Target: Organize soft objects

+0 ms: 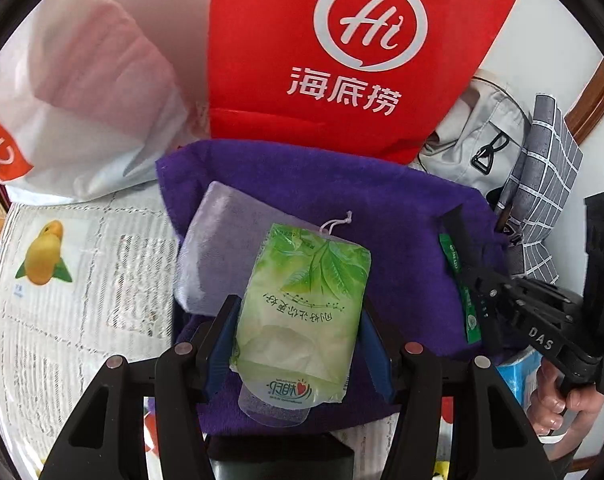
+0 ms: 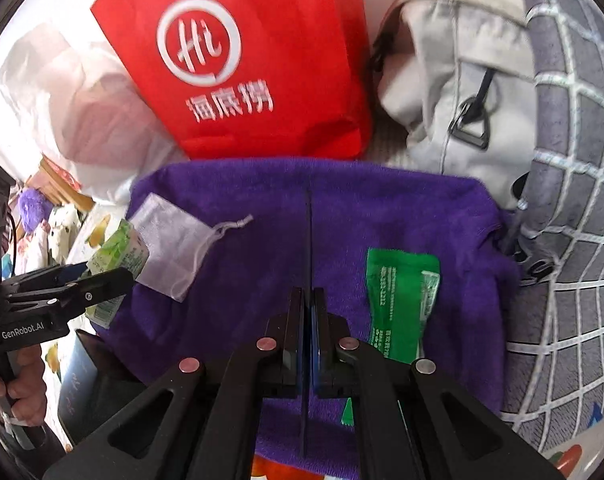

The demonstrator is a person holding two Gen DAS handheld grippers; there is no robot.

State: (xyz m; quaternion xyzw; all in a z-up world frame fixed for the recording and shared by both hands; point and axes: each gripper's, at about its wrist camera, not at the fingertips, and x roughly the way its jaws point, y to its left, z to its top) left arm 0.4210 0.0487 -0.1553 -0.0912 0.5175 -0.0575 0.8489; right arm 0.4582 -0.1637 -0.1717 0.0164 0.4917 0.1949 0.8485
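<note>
My left gripper [image 1: 298,312] is shut on a light green tissue pack [image 1: 302,304] and holds it above a purple towel [image 1: 381,208]. The pack also shows in the right wrist view [image 2: 120,254], held by the left gripper [image 2: 102,276]. A pale mesh drawstring pouch [image 1: 214,240] lies on the towel under the pack; it shows in the right wrist view [image 2: 170,240] too. My right gripper [image 2: 309,292] is shut on a thin dark flat piece [image 2: 309,232] seen edge-on above the towel [image 2: 341,200]. A flat green packet [image 2: 399,300] lies on the towel to its right.
A red bag [image 1: 349,52] with a white logo stands behind the towel, also in the right wrist view [image 2: 242,60]. A white plastic bag [image 1: 82,92] is at the left. A grey backpack [image 2: 453,80] and grey checked fabric [image 2: 573,200] are at the right.
</note>
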